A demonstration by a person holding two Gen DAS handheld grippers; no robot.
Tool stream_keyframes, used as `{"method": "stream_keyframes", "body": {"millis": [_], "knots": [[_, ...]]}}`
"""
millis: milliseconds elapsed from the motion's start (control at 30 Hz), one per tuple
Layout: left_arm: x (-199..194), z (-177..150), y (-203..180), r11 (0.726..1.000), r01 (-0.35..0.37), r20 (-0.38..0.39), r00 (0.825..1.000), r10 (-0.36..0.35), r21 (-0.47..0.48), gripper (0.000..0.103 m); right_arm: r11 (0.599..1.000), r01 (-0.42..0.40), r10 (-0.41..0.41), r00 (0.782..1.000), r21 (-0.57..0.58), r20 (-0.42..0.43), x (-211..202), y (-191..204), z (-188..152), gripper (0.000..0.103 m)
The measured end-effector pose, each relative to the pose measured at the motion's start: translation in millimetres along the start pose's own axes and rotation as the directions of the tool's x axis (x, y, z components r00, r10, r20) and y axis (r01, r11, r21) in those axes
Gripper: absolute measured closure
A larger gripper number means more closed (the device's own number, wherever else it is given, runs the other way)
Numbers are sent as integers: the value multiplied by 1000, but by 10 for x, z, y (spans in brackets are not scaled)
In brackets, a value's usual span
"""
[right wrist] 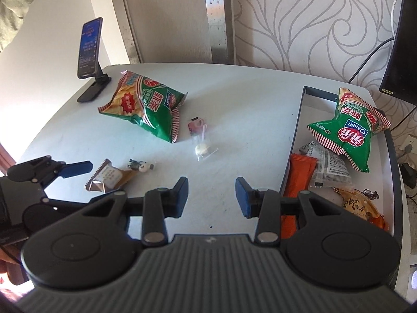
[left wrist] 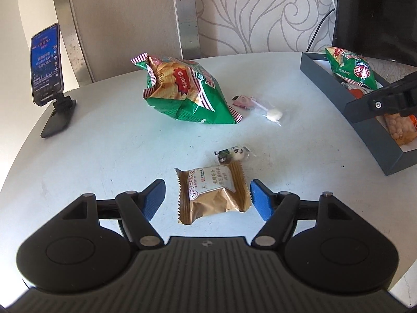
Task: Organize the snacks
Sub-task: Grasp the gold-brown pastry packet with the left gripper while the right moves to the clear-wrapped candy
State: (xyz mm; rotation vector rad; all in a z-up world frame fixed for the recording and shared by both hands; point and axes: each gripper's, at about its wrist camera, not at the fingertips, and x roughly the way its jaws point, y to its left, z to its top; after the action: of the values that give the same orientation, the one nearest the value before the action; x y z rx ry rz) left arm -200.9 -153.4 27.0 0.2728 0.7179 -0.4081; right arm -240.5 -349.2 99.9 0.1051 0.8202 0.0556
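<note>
A brown-and-white biscuit packet (left wrist: 212,194) lies on the white table between the open fingers of my left gripper (left wrist: 208,198); the pads are beside it, not closed on it. Just beyond it lies a small panda candy (left wrist: 233,154). Farther off lie a green chip bag (left wrist: 186,90) and a wrapped lollipop (left wrist: 260,108). My right gripper (right wrist: 211,195) is open and empty over bare table, left of the dark tray (right wrist: 293,140). The tray holds a second green chip bag (right wrist: 349,130), an orange packet (right wrist: 298,177) and other snacks. The biscuit packet also shows in the right wrist view (right wrist: 109,177).
A phone on a black stand (left wrist: 48,78) stands at the table's far left edge. A dark monitor (left wrist: 378,13) with cables stands behind the tray. The round table's edge curves close on the left and near sides.
</note>
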Motion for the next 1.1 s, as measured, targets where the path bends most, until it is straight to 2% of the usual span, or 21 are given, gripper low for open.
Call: {"method": "stream_keyframes", "body": {"millis": [300,367,433,633,800,933,1100], "knots": [[139,4,92,998,30,-16,999,-31,-46,28,1000,-5,5,1000,-12,-30,46,64,-47,60],[151,2,107,998,41,-15,999,-42,-55,31,1000,-7,6,999,-13,-34,55,76,-51,61],[145,-3,124,996,58,-10,998,-59,-61,42,1000,-10,10,999,-18,-37,65,97,-56,60],[91,-44,248,995,58,6,998,-57,-84,51,998,-40,37,998,-55,-57,155,260,-41,60],[15,-121,462,992,19,0,1000,-19,-121,52,986,-104,93,992,-134,-83,292,508,-12,60],[-34,-192,663,989,-20,-15,1000,18,-148,51,958,-162,144,985,-238,-92,441,752,40,60],[-79,-245,787,988,-27,-24,999,24,-149,41,903,-147,126,989,-403,-78,666,948,165,61]]}}
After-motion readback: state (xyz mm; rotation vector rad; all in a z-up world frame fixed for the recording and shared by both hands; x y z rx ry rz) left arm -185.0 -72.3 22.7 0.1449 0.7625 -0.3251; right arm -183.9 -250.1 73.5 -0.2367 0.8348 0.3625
